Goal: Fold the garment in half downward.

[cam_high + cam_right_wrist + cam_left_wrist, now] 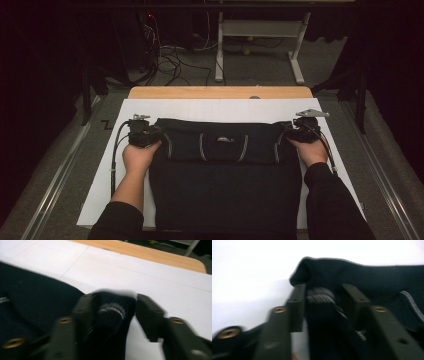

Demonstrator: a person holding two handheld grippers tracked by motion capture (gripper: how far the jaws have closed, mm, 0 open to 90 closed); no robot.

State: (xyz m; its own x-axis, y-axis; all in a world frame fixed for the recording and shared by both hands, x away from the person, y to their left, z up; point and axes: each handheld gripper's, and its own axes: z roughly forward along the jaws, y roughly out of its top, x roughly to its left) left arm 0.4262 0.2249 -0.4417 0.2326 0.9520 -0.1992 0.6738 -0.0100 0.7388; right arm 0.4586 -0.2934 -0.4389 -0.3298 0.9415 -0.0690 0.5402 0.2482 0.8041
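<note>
From the high view, one dark sweater (225, 175) lies flat on a white sheet (200, 107) covering the wooden bench (220, 92), its top part folded over into a band with pale stripes across the middle. Two grippers work it: the left gripper (150, 134) sits at the band's left end and the right gripper (294, 131) at its right end, each in one hand, with a cable trailing back along each forearm.

In the left gripper view, the two black fingers (297, 307) stand apart with a ribbed, pale-striped fold of the sweater (322, 315) between them; they look released, the cloth loose in the gap.

In the right gripper view, the two fingers (148, 315) are likewise spread, a striped fold of the sweater (111, 315) lying against the left one, with a clear gap to the right one.
</note>
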